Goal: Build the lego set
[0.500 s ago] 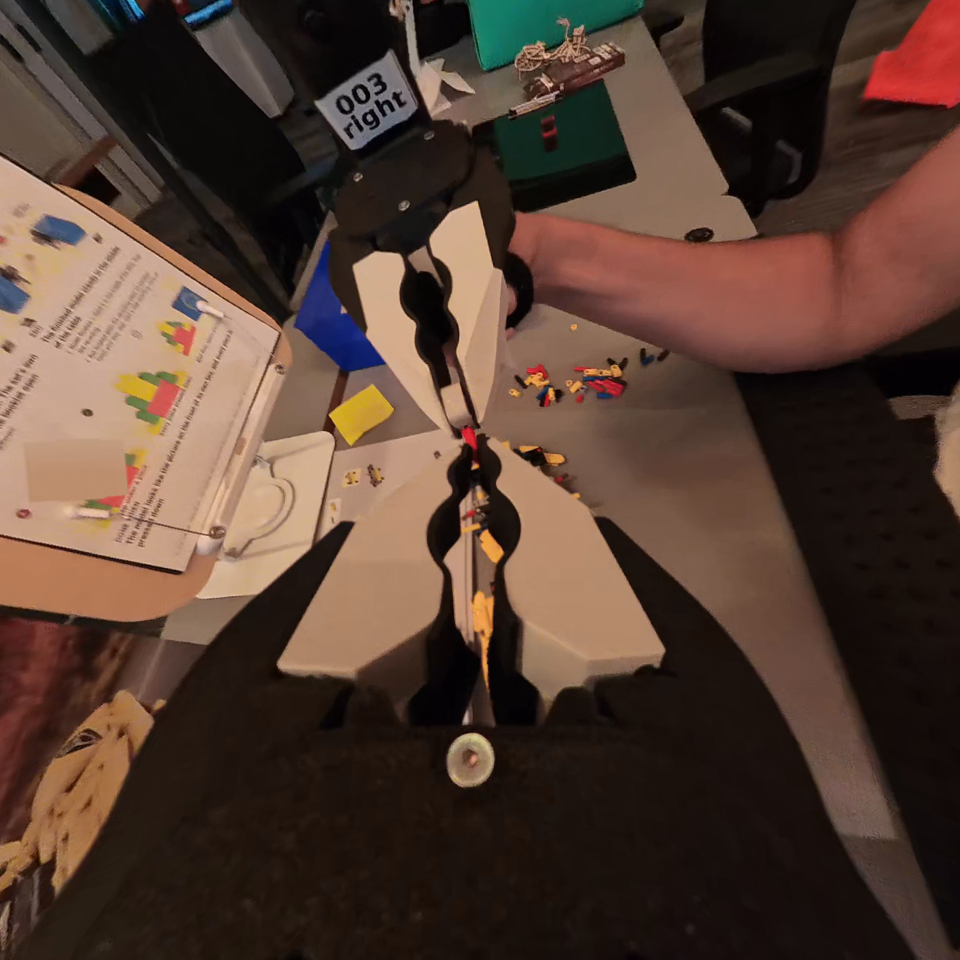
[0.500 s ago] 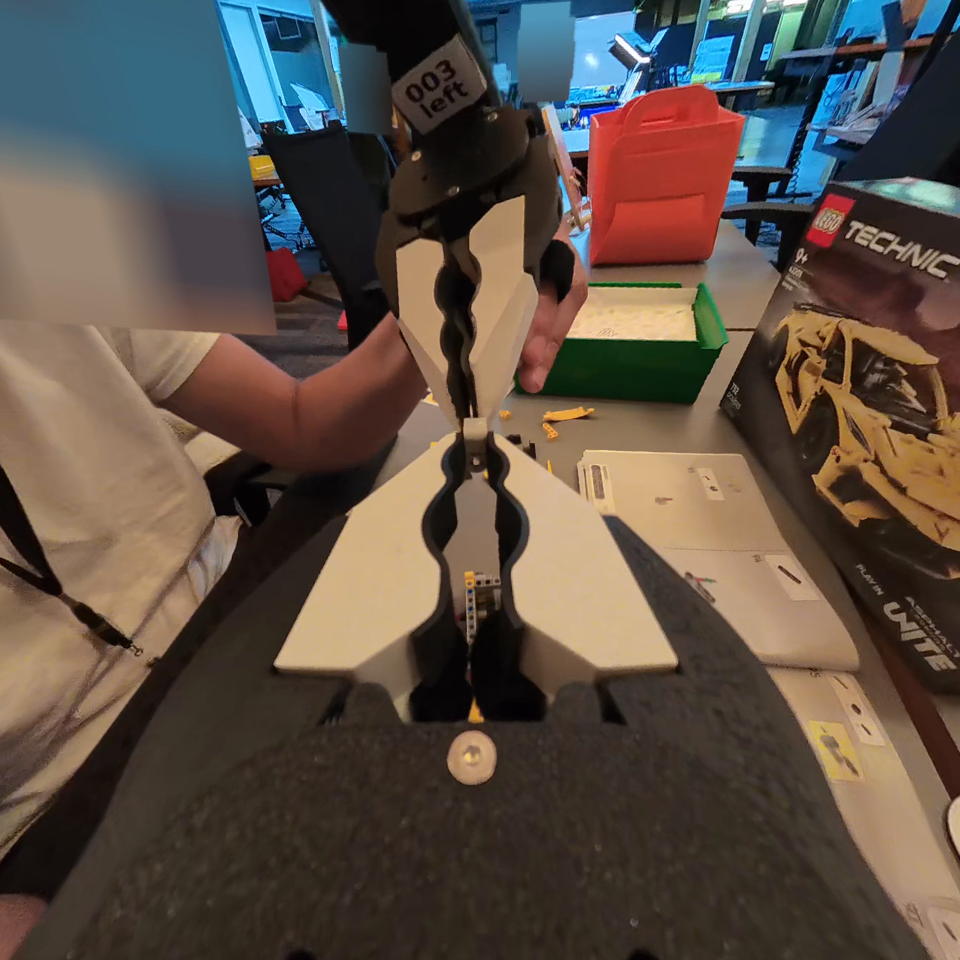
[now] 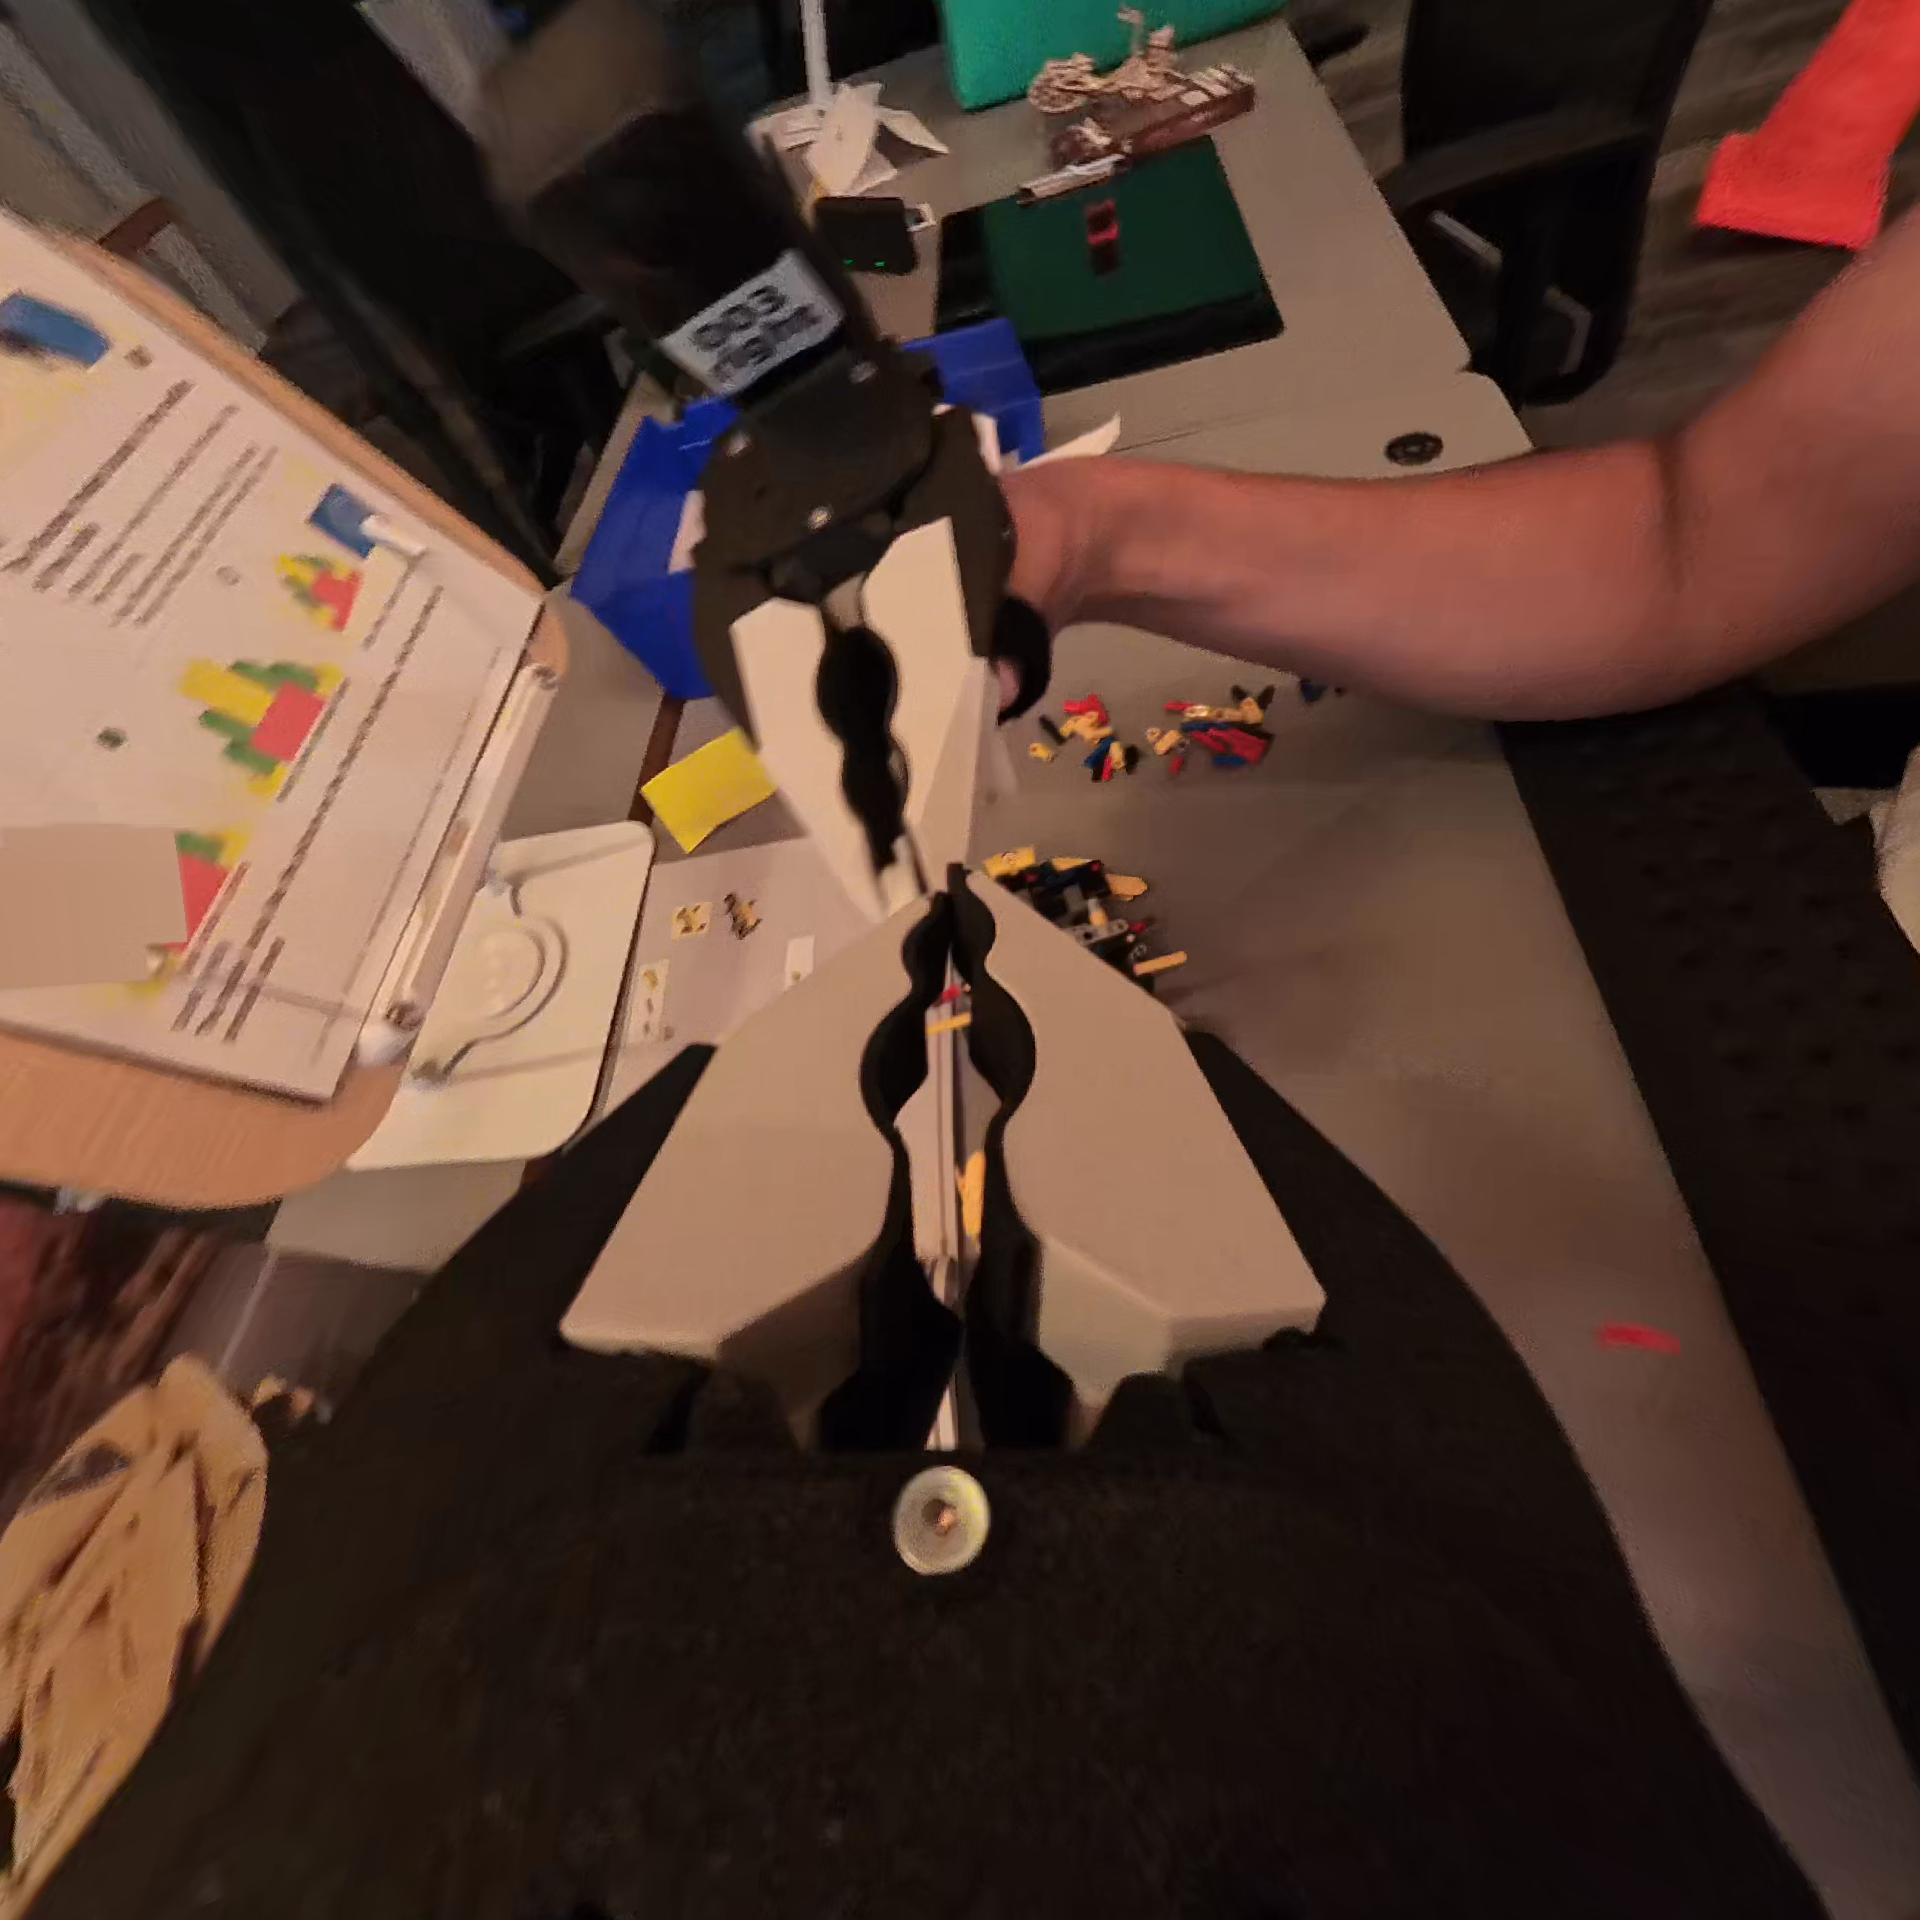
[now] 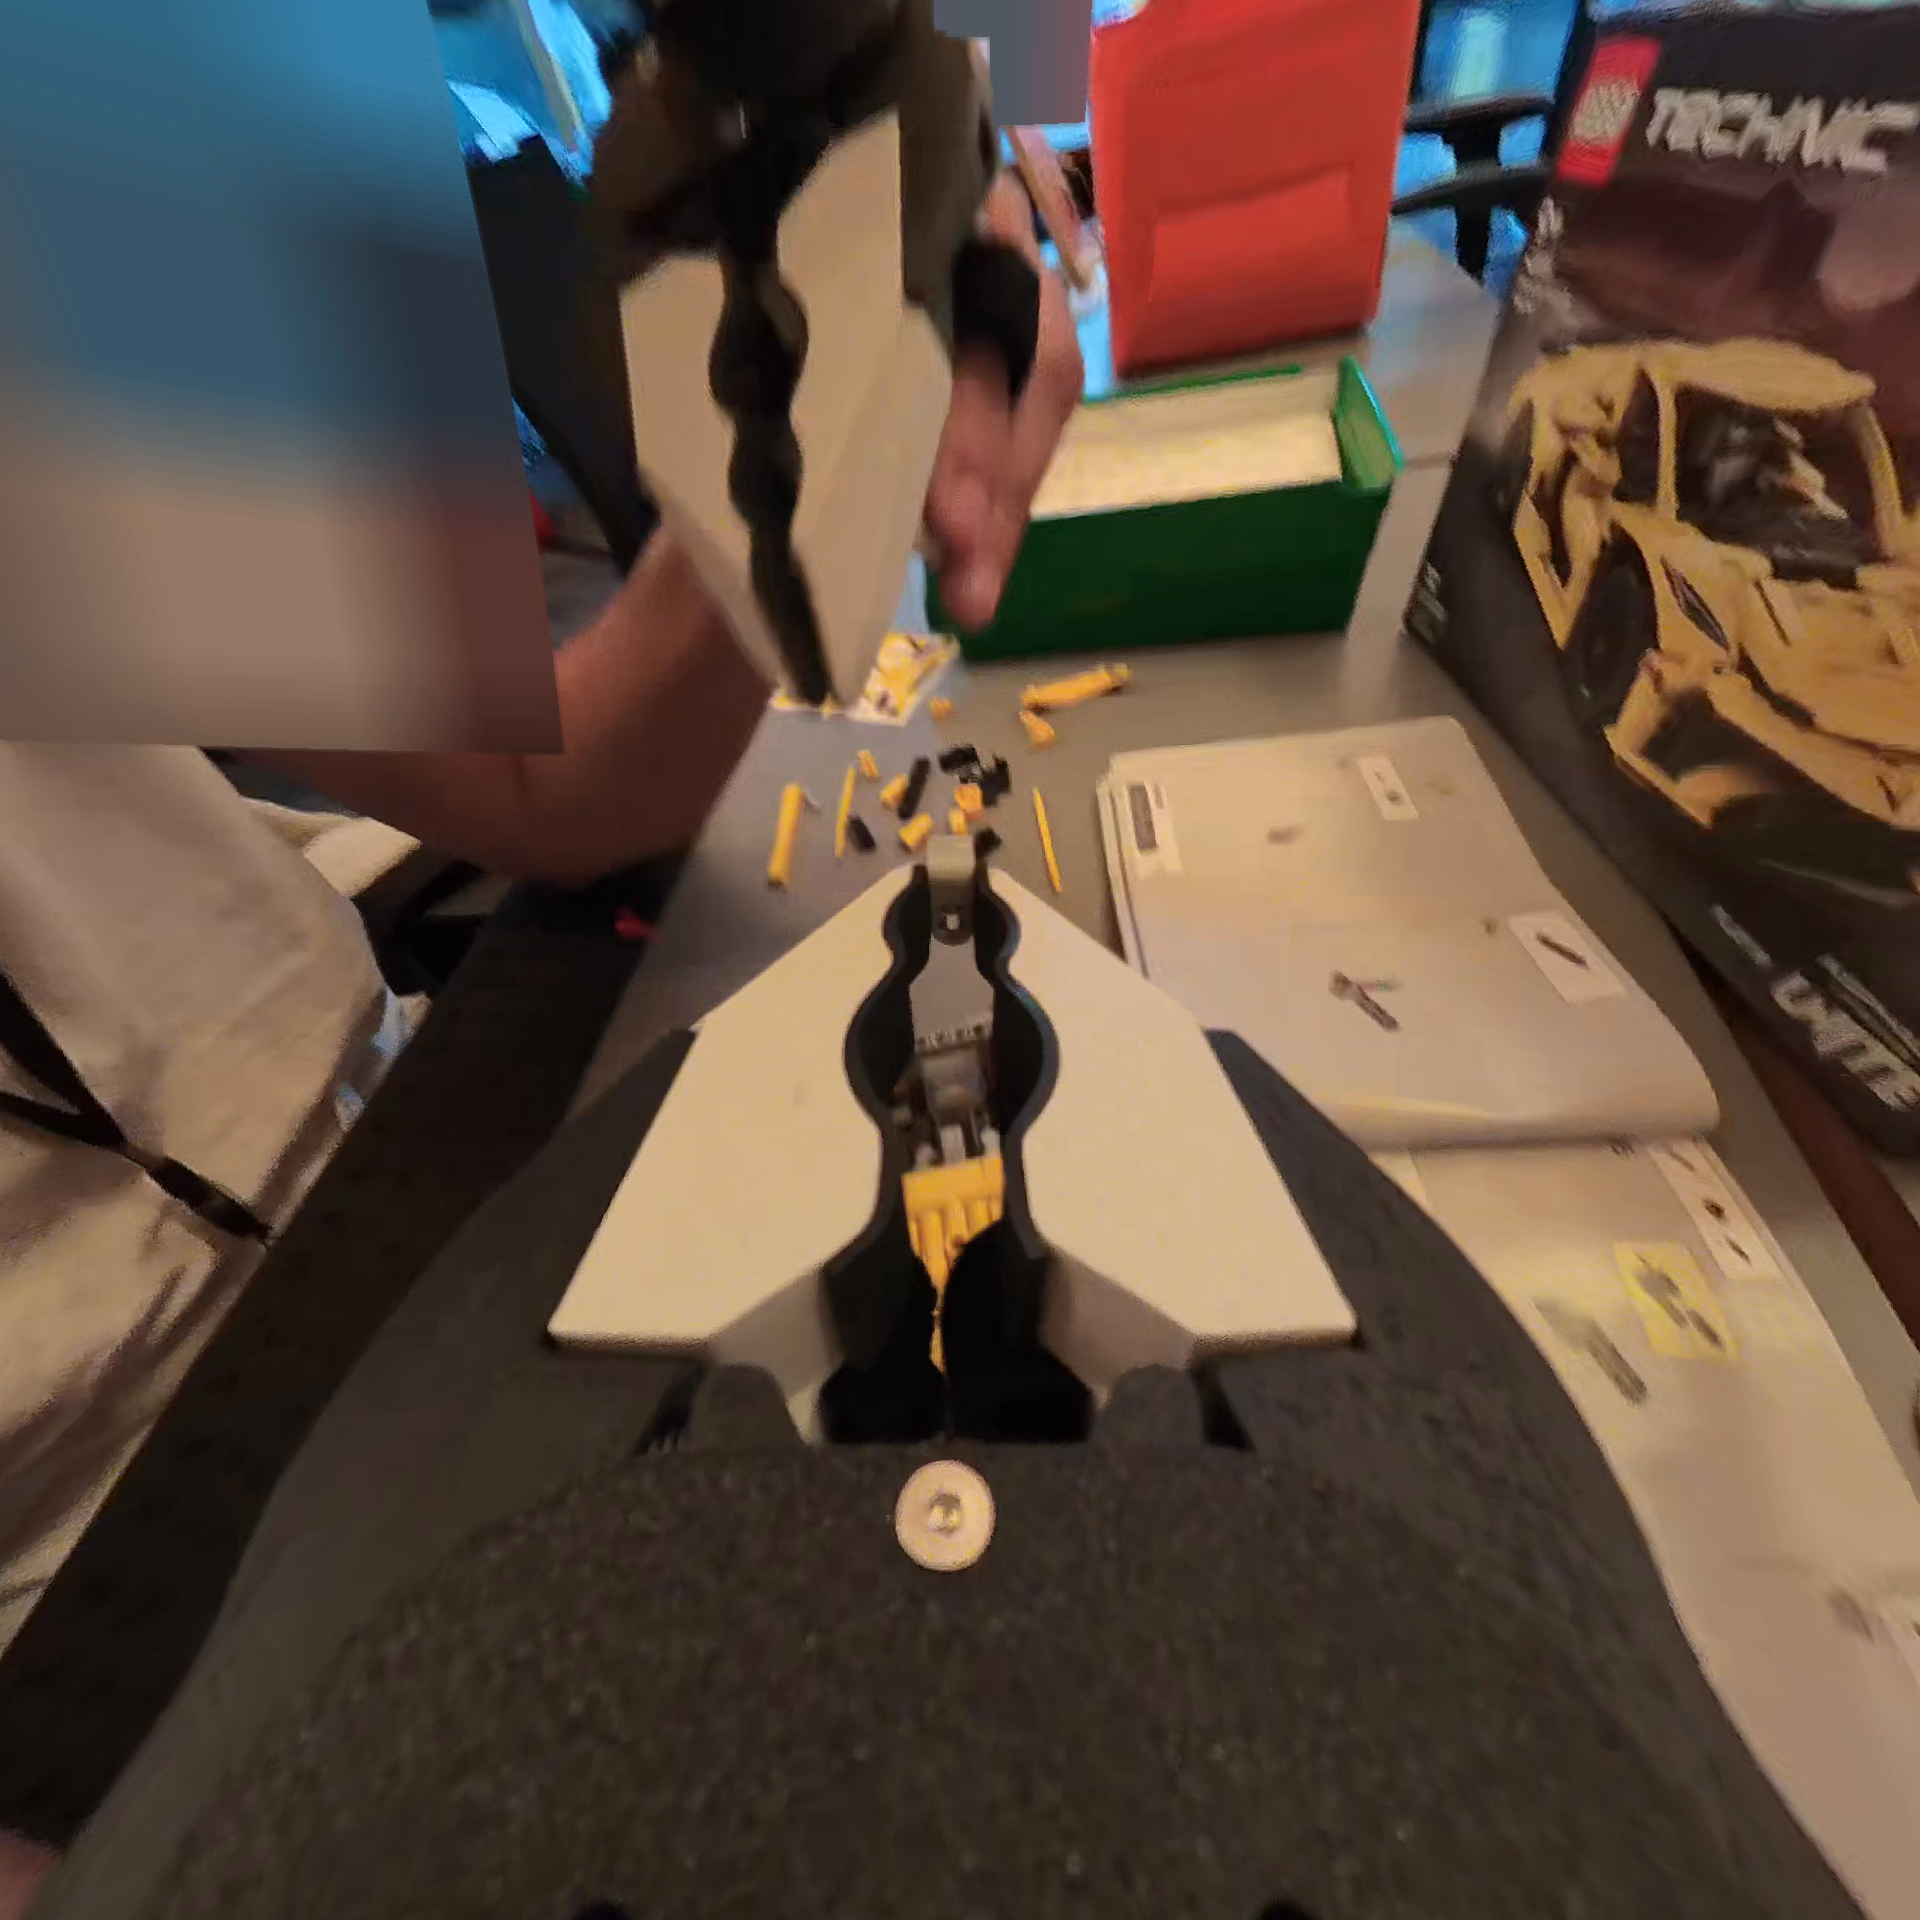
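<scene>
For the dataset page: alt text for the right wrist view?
Right gripper shut on a grey and yellow lego assembly above a grey table; left gripper hangs opposite, over scattered yellow and black pieces.

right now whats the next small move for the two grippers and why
Probably bring the left gripper back to the grey piece at the right gripper tips. The right is shut on the grey-and-yellow assembly; the left, shut, hangs apart above the loose yellow parts.

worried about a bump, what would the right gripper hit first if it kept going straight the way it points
Probably the loose yellow and black lego pieces on the table just past the right gripper, then the green bin. The left gripper looks off to one side, though depth is unclear.
</scene>
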`<state>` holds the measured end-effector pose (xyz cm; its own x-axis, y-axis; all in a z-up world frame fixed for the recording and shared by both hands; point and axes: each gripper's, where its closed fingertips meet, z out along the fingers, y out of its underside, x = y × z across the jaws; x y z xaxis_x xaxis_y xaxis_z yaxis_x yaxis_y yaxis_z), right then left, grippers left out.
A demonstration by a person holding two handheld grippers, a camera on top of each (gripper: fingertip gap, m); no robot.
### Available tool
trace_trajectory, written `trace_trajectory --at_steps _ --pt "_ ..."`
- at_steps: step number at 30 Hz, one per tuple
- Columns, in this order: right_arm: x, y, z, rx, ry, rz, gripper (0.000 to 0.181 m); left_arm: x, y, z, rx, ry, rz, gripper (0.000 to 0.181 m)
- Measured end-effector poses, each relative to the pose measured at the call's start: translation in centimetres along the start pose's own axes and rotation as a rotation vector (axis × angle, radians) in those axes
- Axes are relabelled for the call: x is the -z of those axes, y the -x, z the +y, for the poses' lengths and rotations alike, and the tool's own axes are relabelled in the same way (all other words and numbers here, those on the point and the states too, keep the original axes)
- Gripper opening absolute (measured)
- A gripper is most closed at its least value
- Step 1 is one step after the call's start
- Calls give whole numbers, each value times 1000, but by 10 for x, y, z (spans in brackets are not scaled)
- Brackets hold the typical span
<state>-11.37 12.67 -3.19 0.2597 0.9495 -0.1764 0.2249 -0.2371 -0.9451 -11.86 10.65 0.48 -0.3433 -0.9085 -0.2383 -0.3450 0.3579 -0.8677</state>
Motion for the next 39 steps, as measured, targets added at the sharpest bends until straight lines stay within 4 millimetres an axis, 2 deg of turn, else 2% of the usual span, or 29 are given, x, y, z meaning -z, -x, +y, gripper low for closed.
trace_trajectory --at_steps 3,5,7,9,11,15,17,20,22,23,24,27,30,32,35,37,39 --pt "12 2 -6 -2 -29 13 6 26 15 7 58 -38 -75 0" --pt "19 5 -12 15 -47 30 7 52 33 -1 74 -116 -201 0" --pt "25 7 -20 28 -66 45 7 80 43 -6 81 -176 -313 0" --pt "28 16 -32 52 -103 31 7 99 50 -7 60 -185 -398 0" --pt "31 23 -38 79 -108 39 7 112 56 -11 62 -209 -459 0" --pt "48 30 -49 116 -136 78 7 127 53 -32 43 -280 -515 0" --pt "57 38 -59 136 -174 73 7 128 49 -46 41 -330 -504 0" --pt "66 42 -61 160 -171 111 7 121 28 -57 46 -360 -412 1" --pt "72 42 -62 173 -171 135 7 105 0 -54 79 -345 -270 10" --pt "76 42 -64 174 -186 135 6 91 -17 -47 104 -323 -193 16" --pt "79 43 -65 173 -201 129 6 72 -39 -31 108 -265 -107 27" --pt "88 39 -64 159 -222 134 6 12 -99 48 134 -17 18 27" --pt "93 33 -60 148 -218 158 7 -21 -151 106 394 118 76 31" --pt "97 31 -58 147 -218 174 7 -29 -178 121 476 126 8 32" --pt "106 34 -62 147 -264 153 7 -38 -206 143 441 224 -138 32" --pt "110 36 -65 147 -291 134 6 -43 -214 163 417 350 -205 33" --pt "111 35 -64 146 -292 132 6 -48 -215 168 448 391 -251 32"
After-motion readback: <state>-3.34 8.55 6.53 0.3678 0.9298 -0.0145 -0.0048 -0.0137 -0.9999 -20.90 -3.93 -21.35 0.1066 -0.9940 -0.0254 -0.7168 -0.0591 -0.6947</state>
